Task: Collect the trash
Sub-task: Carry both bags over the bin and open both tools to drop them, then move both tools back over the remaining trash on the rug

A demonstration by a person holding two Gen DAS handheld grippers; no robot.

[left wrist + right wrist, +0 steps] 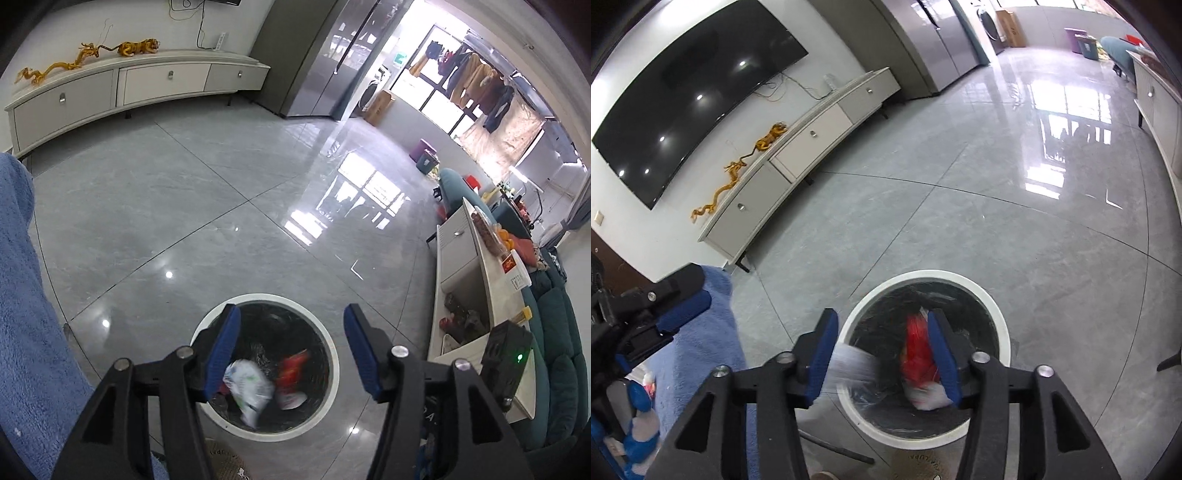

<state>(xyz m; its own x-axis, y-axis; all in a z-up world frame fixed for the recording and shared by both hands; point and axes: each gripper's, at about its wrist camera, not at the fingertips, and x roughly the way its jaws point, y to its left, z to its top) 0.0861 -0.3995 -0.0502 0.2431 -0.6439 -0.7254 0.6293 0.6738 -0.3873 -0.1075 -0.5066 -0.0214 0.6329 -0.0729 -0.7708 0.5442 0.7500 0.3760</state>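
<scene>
A round white-rimmed trash bin with a black liner stands on the floor below both grippers. In the left wrist view a white crumpled wrapper and a red-and-white packet lie blurred inside it. My left gripper is open and empty above the bin. My right gripper is open above the bin; the red-and-white packet shows by its right pad, and a blurred white streak crosses between the jaws. The left gripper also shows at the left of the right wrist view.
Grey glossy tiled floor all around. A white TV cabinet with golden figures stands along the far wall. A low white table with snacks and a teal sofa lie to the right. A blue fleece sleeve is at left.
</scene>
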